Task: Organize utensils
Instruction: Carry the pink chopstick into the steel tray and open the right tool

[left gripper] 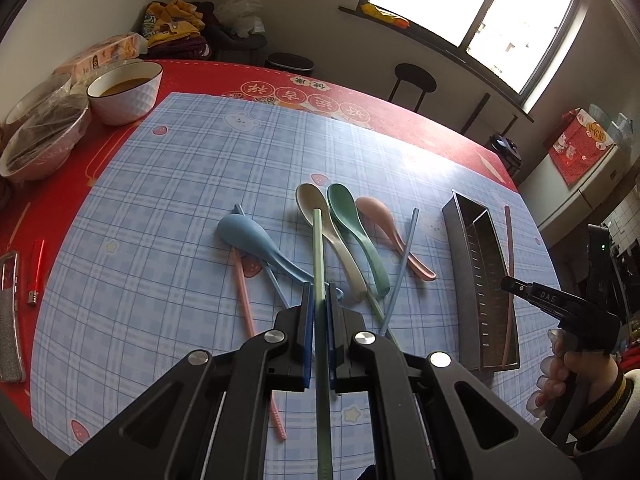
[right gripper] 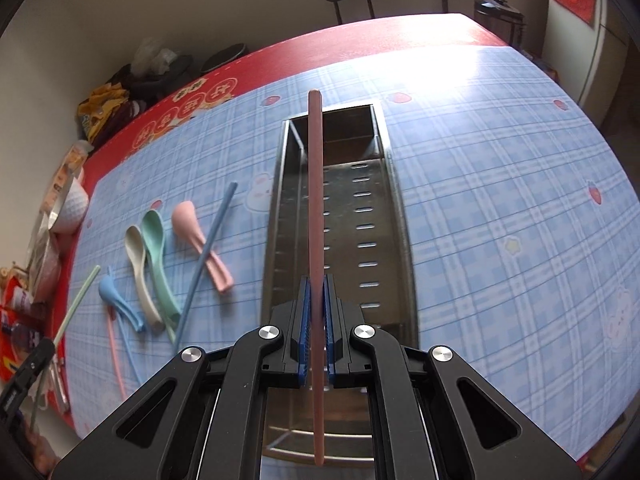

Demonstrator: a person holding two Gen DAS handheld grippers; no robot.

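My left gripper (left gripper: 319, 292) is shut on a green chopstick (left gripper: 318, 248), held above the blue, beige, green and pink spoons (left gripper: 344, 236) lying on the blue plaid mat. My right gripper (right gripper: 316, 284) is shut on a pink chopstick (right gripper: 315, 184), held lengthwise over the metal utensil tray (right gripper: 372, 216). The tray (left gripper: 480, 280) and the pink chopstick (left gripper: 509, 248) also show at the right of the left wrist view. The spoons (right gripper: 156, 256) lie left of the tray. A blue chopstick (left gripper: 400, 268) lies across the pink spoon; a pink chopstick (left gripper: 246, 300) lies under the blue spoon.
Bowls (left gripper: 124, 92), one with brown liquid, stand at the mat's far left on the red tablecloth (left gripper: 360, 92). A red lighter (left gripper: 36, 272) and a phone (left gripper: 8, 312) lie at the left edge. A stool (left gripper: 412, 80) stands beyond the table.
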